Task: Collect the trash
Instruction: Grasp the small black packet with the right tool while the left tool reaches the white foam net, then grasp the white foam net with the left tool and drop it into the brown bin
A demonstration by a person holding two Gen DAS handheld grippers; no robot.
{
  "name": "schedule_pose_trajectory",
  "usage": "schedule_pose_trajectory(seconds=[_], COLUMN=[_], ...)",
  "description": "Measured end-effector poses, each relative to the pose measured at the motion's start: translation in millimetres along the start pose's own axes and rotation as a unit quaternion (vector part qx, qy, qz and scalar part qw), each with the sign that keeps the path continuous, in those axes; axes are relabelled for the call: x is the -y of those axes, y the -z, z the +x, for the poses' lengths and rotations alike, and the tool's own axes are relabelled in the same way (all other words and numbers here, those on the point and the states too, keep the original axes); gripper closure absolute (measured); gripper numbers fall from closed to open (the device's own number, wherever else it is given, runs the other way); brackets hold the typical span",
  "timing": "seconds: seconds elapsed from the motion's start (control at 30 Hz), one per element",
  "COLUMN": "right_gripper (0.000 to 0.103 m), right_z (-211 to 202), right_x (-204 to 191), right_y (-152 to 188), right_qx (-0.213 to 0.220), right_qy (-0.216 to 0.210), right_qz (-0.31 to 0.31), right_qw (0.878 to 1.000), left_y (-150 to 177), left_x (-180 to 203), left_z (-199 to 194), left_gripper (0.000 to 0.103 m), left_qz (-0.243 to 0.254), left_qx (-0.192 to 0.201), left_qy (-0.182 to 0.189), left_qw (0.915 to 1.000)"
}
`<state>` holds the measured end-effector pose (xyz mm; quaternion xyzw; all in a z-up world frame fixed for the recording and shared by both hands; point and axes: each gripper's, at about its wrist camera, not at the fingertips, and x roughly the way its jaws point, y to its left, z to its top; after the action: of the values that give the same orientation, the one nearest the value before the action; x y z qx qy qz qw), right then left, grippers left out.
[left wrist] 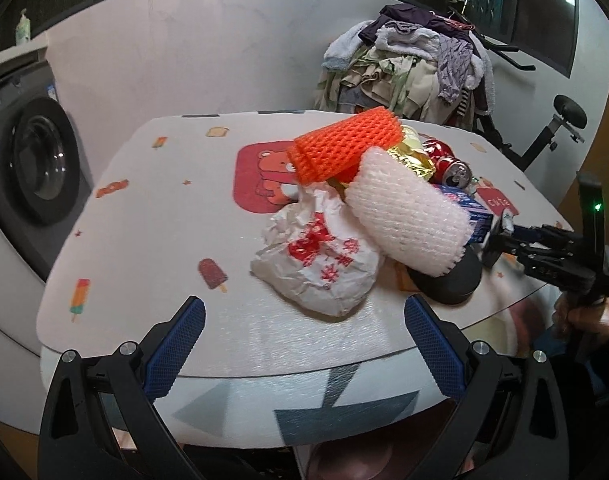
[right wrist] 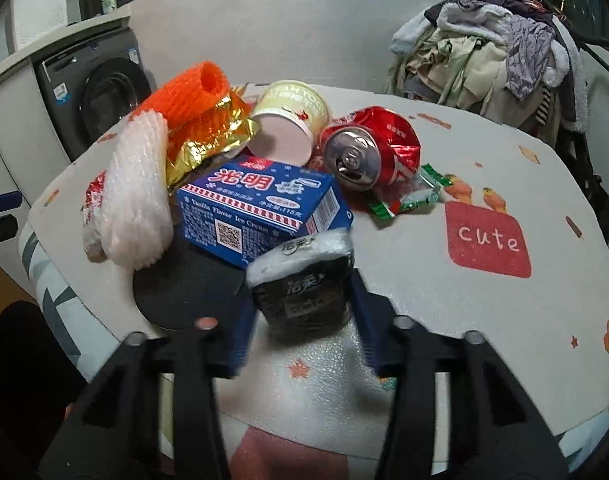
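A washing machine (left wrist: 32, 160) is sitting at the left; a clothes pile (left wrist: 408, 68) is heaping at the upper right.

A round table (left wrist: 152, 248) covered in a cartoon-print cloth holds a heap of trash: an orange foam net sleeve (left wrist: 344, 142) on top, a white foam net sleeve (left wrist: 408, 216) beneath it, a crumpled white paper bag with red print (left wrist: 324, 268) in front, gold foil (left wrist: 410, 156) and a crushed red can (left wrist: 448, 164) behind. The left gripper (left wrist: 304, 332) hangs spread wide before the bag. The right gripper (left wrist: 500, 236) reaches in from the right.
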<state>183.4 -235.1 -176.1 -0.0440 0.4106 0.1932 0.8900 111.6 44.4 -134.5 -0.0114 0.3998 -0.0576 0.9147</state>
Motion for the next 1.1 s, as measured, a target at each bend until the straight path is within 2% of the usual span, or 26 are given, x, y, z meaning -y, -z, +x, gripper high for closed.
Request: schedule_pose_trajectory(seconds=[0.07,0.17,0.4,0.47,0.63,0.73,0.77,0.8,0.87,0.9,1.1], right_gripper=[0.064,0.064,0.066,0.067,0.068,0.068,0.068,0.068,0.068,0.068,0.068], right_z=[-7.1,-21.0,-49.5,-53.0,-63.2,-66.1,-67.1,-67.7,-70.8,-72.5,-89.7], right_x=[-1.2,-4.7,-9.4,-9.3,-9.5,-10.0,-10.2,-10.5,-10.7,-11.6,-14.8], right_y=[0.8,2.6,9.9,10.7,12.8,14.3,15.3,16.1,17.7,18.3,19.5], right_qx=[0.012,0.027,0.06,0.06,0.069,0.068,0.068,0.068,0.068,0.069,0.079], right_qy=[-0.008,0.002,0.033,0.039,0.045,0.044,0.042,0.042,0.04,0.04,0.04], right_qz=[0.005,0.011,0.048,0.054,0.06,0.059,0.06,0.06,0.062,0.062,0.064], right_qw=[1.0,1.0,0.996,0.996,0.995,0.995,0.995,0.995,0.995,0.995,0.994], left_y=[-3.3,-12.1,-52.3,-63.3,-86.7,-93.2,-93.9,-94.9,-94.5,-94.0,-93.9], left_x=[2.7,7.2,24.4,30.4,35.2,34.2,33.7,34.0,36.6,39.5,54.5], left_z=[1.9,7.7,36.6,46.3,80.7,97.9,101.0,103.4,101.5,96.4,46.3], left_gripper=[0.005,0.006,0.017,0.017,0.019,0.034,0.051,0.06,0.069,0.072,0.073], left_qz=[-0.003,-0.016,-0.067,-0.074,-0.109,-0.127,-0.127,-0.123,-0.112,-0.102,-0.032], left_qx=[-0.001,-0.007,-0.024,-0.028,-0.048,-0.065,-0.067,-0.068,-0.071,-0.067,-0.034], left_qy=[0.013,0.033,0.09,0.096,0.082,0.082,0.086,0.091,0.101,0.108,0.13], left_qw=[0.9999,0.9993,0.9934,0.9922,0.9895,0.9864,0.9859,0.9859,0.986,0.9866,0.9904])
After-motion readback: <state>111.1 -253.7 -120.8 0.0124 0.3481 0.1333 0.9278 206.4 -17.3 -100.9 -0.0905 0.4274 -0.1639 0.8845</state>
